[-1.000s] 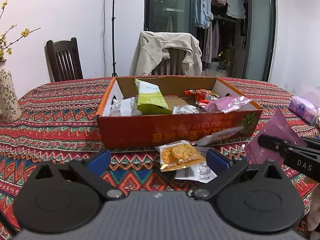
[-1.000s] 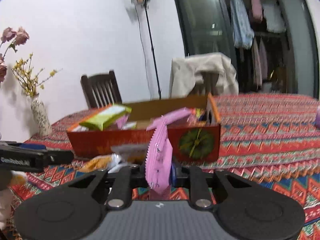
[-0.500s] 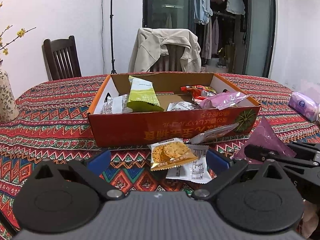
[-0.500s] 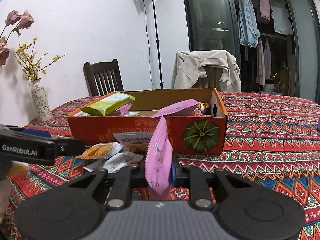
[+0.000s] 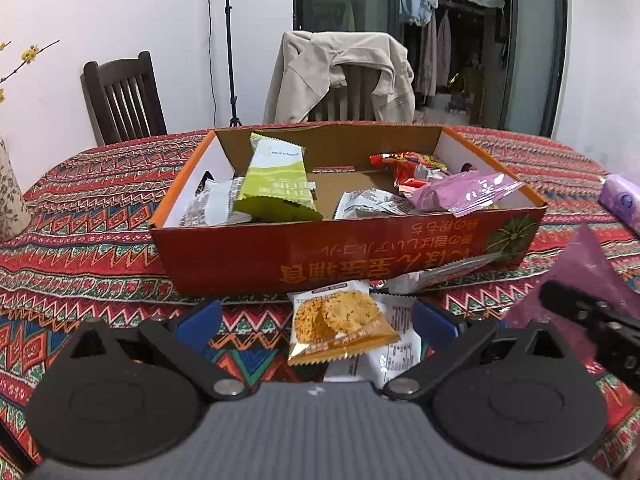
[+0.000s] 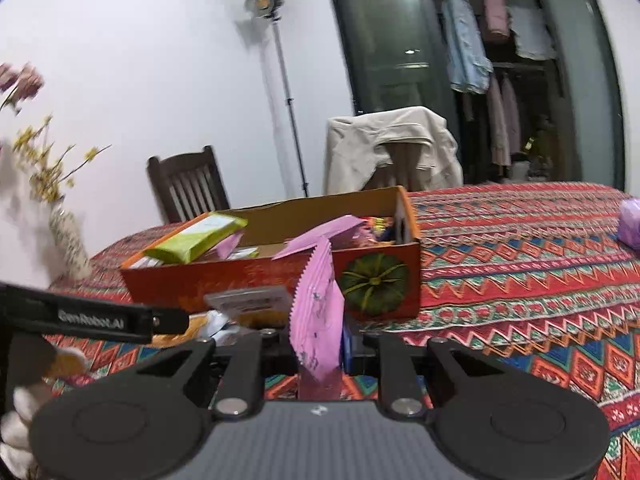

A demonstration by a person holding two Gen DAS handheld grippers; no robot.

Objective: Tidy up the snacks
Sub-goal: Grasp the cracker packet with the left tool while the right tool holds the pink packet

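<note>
— Where do things stand?
— Right gripper (image 6: 320, 344) clamps the pink snack packet (image 6: 318, 320); left gripper (image 5: 316, 316), jaws spread, straddles the cracker packet (image 5: 340, 324) lying before the snack box (image 5: 360, 256).
— Risk?
— Slippery film — pads might skid, snagging the white packet (image 5: 396, 344) beneath.

"GenRobot.AI" on left tongs (image 6: 100, 322); upside-down CJK print on box (image 5: 360, 256), unreadable.

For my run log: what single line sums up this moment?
right gripper: shut on pink snack packet | left gripper: open, over biscuit packet | orange cardboard box: partly filled
</note>
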